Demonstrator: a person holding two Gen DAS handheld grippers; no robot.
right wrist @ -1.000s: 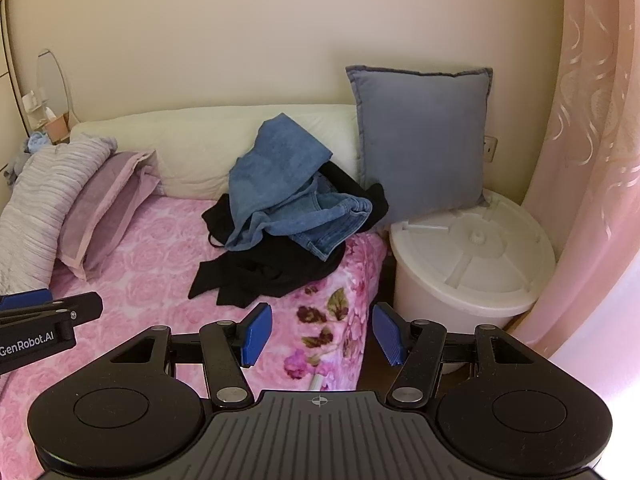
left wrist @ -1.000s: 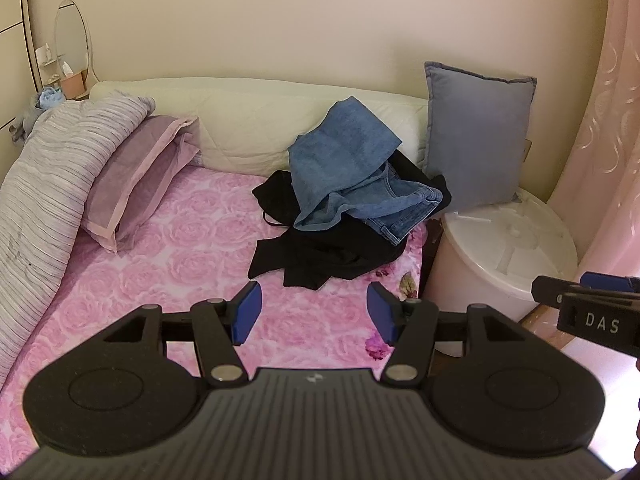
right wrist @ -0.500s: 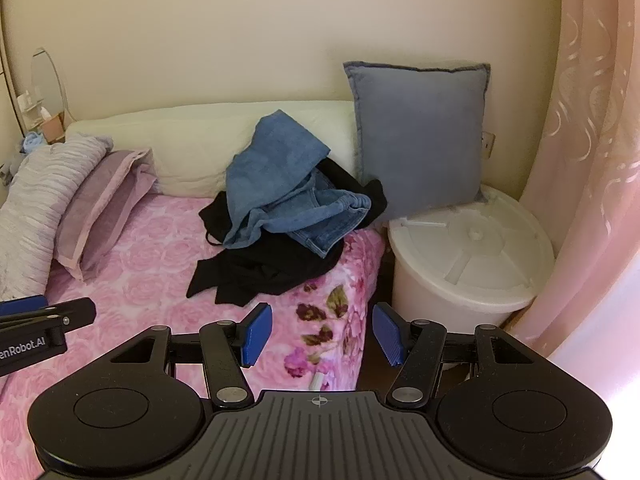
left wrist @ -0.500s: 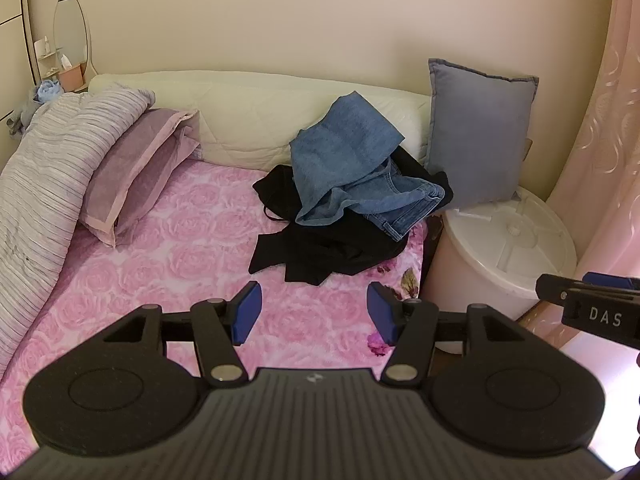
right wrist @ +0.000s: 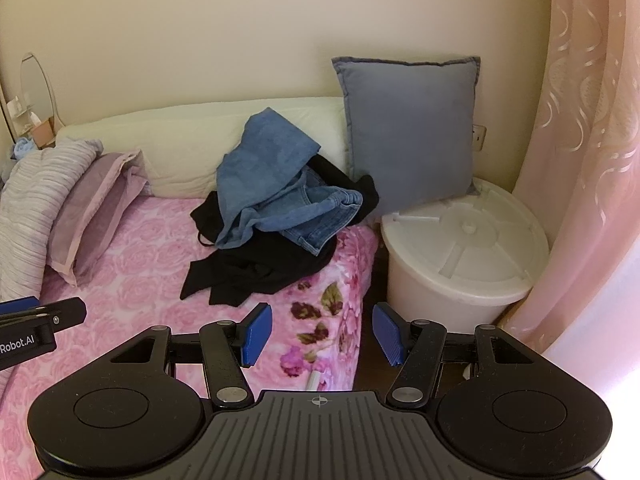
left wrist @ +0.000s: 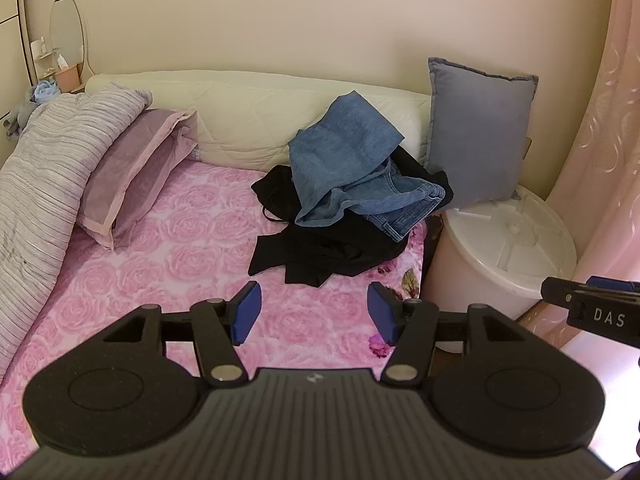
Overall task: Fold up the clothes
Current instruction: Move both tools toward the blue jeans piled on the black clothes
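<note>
Clothes, blue jeans (left wrist: 352, 168) on a black garment (left wrist: 328, 252), now sit slightly lower at frame centre since both wide-open, empty grippers, left gripper (left wrist: 314, 312) and right gripper (right wrist: 322, 334), tilted up, so folding is not begun.

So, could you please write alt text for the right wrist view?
The open right hand-held gripper faces crumpled blue denim jeans piled on a black garment on a pink rose-patterned bed, beside a grey-blue square cushion and white round lidded tub.

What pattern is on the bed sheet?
Pink roses on the bed sheet; clearest in the left wrist view.
</note>
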